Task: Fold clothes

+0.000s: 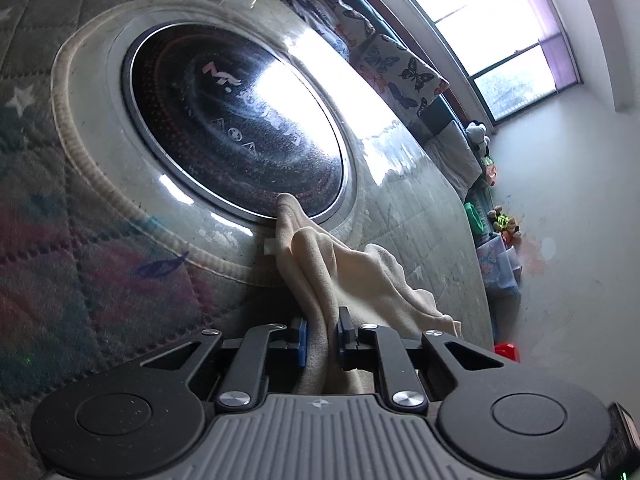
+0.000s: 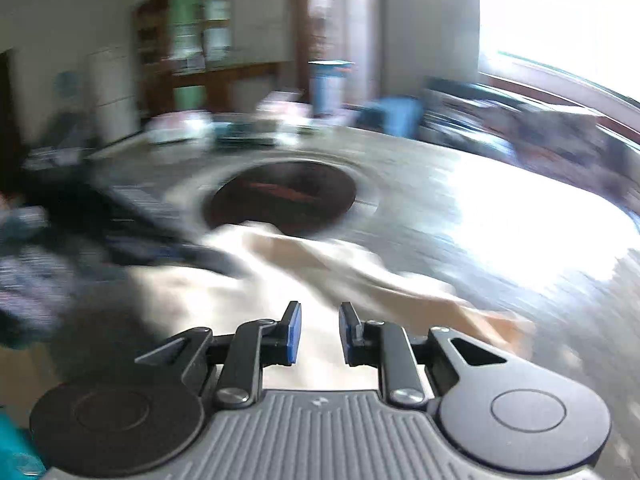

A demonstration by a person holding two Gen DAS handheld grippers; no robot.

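A cream cloth (image 1: 340,276) lies crumpled on the glossy table cover (image 1: 400,152), one corner reaching the rim of the round dark glass plate (image 1: 236,120). My left gripper (image 1: 322,320) is shut on a bunched fold of this cloth, which runs up between its blue pads (image 1: 302,340). The right wrist view is badly blurred. In it my right gripper (image 2: 320,312) hovers just over the near part of the cream cloth (image 2: 280,264), jaws a little apart with nothing pinched between them. The dark plate (image 2: 284,196) sits beyond the cloth.
A quilted star-pattern cover (image 1: 60,208) hangs at the table's left side. Butterfly cushions (image 1: 400,64), soft toys (image 1: 504,224) and a window (image 1: 492,32) line the far wall. Boxes (image 2: 180,128) and a blue cylinder (image 2: 330,84) stand at the table's far edge. A dark blurred shape (image 2: 120,220) lies left of the cloth.
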